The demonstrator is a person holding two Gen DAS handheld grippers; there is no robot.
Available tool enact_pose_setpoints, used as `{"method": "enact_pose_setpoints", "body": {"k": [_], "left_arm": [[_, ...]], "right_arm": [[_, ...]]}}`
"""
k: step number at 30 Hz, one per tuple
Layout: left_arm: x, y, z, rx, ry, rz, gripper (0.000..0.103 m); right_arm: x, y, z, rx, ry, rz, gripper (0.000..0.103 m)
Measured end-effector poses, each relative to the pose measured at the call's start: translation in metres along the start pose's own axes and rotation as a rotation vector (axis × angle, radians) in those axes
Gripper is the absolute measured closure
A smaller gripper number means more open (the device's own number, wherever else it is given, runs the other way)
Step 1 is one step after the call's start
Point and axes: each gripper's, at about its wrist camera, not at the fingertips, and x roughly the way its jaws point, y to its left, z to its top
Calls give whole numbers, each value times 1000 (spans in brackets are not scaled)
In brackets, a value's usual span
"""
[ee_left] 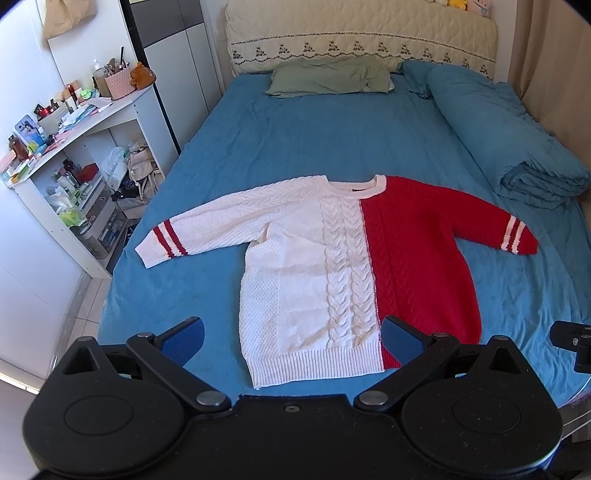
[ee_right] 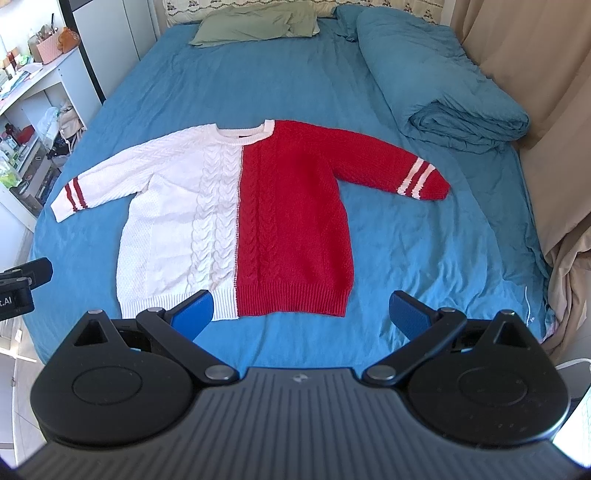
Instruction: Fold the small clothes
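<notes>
1. Bed, blue sheet, fills both views. Only the left wrist view shows the full quilted headboard with small plush toys on top; the right wrist view cuts it off at the top edge.
2. Rolled blue duvet along the bed's right side, near the beige curtain. The right wrist view shows more of the curtain.
3. Sweater, half white, half red, cable knit, lies flat face up in the middle of the bed, sleeves spread, collar toward the headboard, hem toward the cameras.
4. Green pillow at the head of the bed.
5. White shelf unit left of the bed, clearer in the left wrist view: cluttered top, a pink cup holding brushes or utensils, lower compartments stuffed with bottles and bags; contents too small to name.
6. Left gripper: jaws wide apart, holding nothing, above the white hem.
7. Right gripper: jaws wide apart, holding nothing, near the red hem; its left pad overlaps the white hem in view, contact unclear.
</notes>
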Motion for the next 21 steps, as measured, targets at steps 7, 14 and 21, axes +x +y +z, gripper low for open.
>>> {"method": "enact_pose_setpoints", "body": {"k": [7,14,21], "left_arm": [[0,0,-2,-2,-4,1,0],[-1,-2,-3,-2,-7,5,0],[-2,-1,-4,1,-8,5,0]], "right_arm": [[-2,-2,-1,1,-2,4,0],[-3,-3,3,-2,-4,9,0],[-3,-3,3,0,-4,8,0]]}}
